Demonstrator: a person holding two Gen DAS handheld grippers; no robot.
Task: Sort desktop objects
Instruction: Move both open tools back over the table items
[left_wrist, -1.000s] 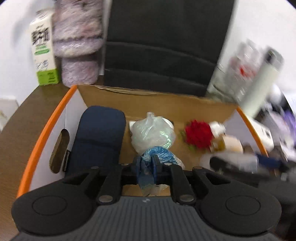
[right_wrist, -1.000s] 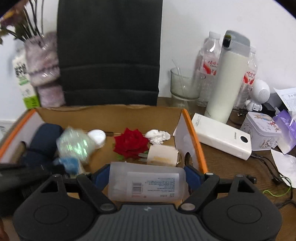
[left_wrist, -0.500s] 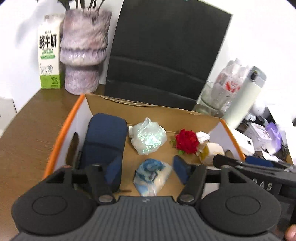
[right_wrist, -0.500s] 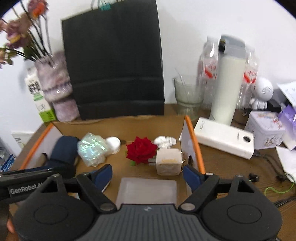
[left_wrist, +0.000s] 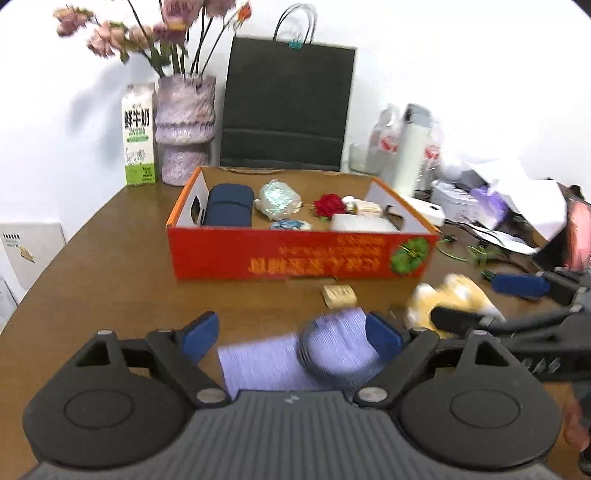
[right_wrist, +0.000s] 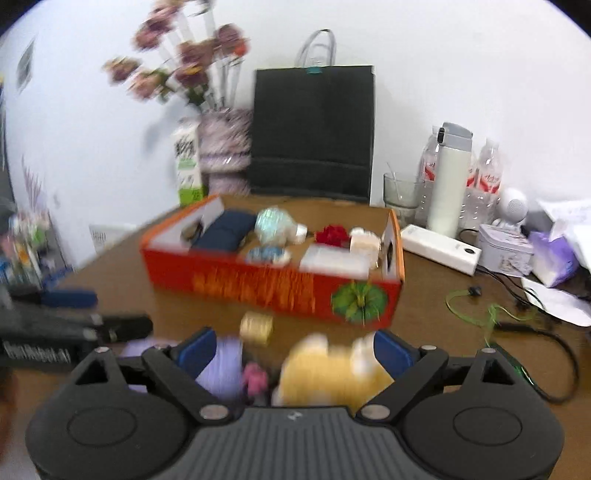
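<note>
Red-sided cardboard box, frame centre, now holds the blue packet and clear container. Both empty, still-opening grippers have withdrawn: left gripper over purple cloth, right gripper over yellow toy.

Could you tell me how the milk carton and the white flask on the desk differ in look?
The milk carton is square-sided with green print and a gabled top; the white flask is round, plain and grey-capped. The carton stands left of the black bag, the flask right among bottles. Both stand upright behind the box.
</note>
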